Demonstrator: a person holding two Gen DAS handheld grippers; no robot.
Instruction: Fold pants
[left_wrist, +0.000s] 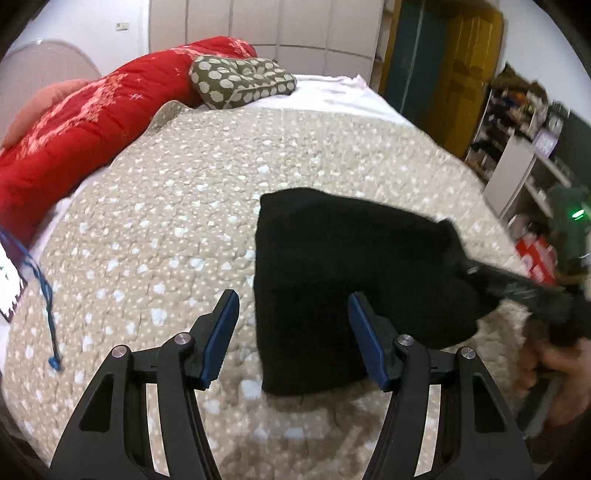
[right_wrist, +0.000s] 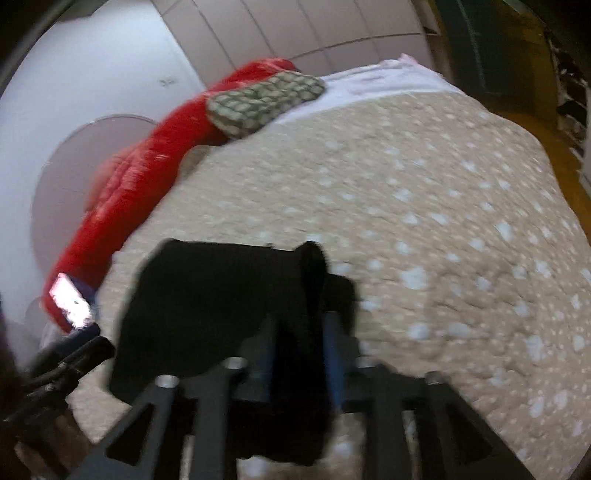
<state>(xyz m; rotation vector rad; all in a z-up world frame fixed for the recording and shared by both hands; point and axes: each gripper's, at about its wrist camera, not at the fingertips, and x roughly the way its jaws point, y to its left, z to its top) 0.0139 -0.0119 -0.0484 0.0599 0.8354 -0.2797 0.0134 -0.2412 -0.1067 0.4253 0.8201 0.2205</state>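
The black pants (left_wrist: 332, 273) lie folded in a compact bundle on the beige dotted quilt (left_wrist: 166, 221). My left gripper (left_wrist: 293, 332) is open and empty, its blue pads straddling the bundle's near left edge, just above the quilt. My right gripper (left_wrist: 469, 267) comes in from the right and is shut on the pants' right edge, lifting it slightly. In the right wrist view the pants (right_wrist: 207, 295) bunch between the blue pads of the right gripper (right_wrist: 301, 354), and the fabric hangs over the fingers. That view is blurred.
A red quilted blanket (left_wrist: 74, 133) and a green dotted cushion (left_wrist: 240, 79) lie at the bed's far left. A tag with a blue cord (left_wrist: 40, 288) lies at the left. Shelves (left_wrist: 524, 140) and a red box (left_wrist: 537, 258) stand right of the bed.
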